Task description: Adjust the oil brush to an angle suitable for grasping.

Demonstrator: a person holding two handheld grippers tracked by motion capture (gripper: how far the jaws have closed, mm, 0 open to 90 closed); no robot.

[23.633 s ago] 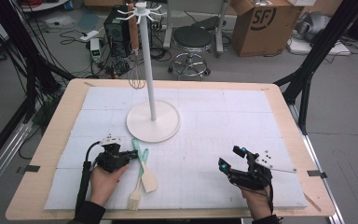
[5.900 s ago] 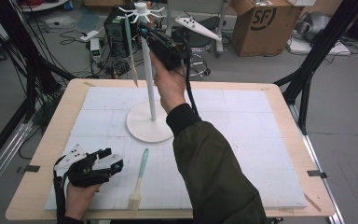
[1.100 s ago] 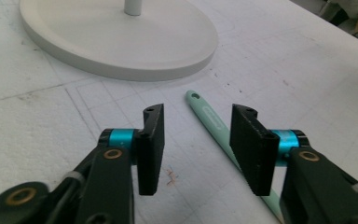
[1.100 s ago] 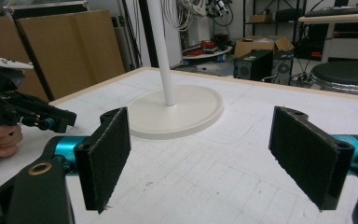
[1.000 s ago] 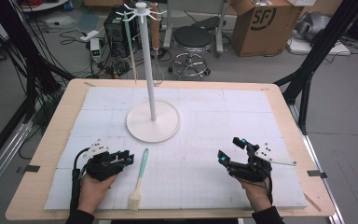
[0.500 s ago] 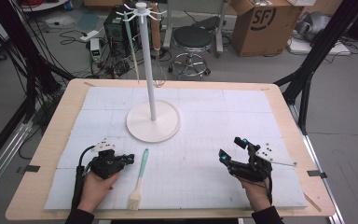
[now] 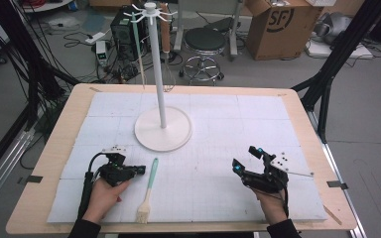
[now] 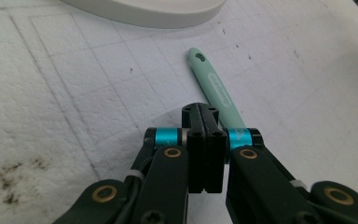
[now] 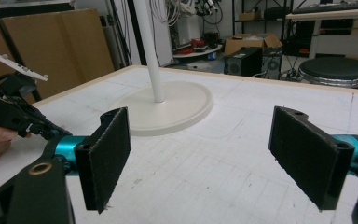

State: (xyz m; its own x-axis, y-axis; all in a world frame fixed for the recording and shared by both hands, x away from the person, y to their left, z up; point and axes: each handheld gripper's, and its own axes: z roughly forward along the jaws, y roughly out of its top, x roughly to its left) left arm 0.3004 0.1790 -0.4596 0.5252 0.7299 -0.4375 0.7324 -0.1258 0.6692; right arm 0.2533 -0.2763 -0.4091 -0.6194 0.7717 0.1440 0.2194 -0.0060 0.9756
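Observation:
A mint-green pastry brush (image 7: 149,187) lies flat on the white mat, handle toward the stand, bristles toward the front edge. My left gripper (image 7: 141,169) rests on the mat just left of the handle. In the left gripper view its jaws (image 8: 204,114) are pressed together with nothing between them, and the brush handle (image 8: 210,83) runs past their right side. My right gripper (image 7: 245,159) sits on the mat at the front right, open and empty. Its pads (image 9: 106,154) stand wide apart, facing the white stand's base (image 9: 168,105).
The white hook stand (image 7: 162,130) rises mid-table, with a green spatula (image 7: 138,44) and a wooden-handled whisk (image 7: 166,49) hanging from its top. The wooden table edge (image 7: 49,163) frames the mat. Behind the table are a stool (image 7: 206,42) and a cardboard box (image 7: 278,22).
The left gripper's jaws have come together with nothing between them, and the hand has edged slightly toward the brush. The right gripper has stayed put.

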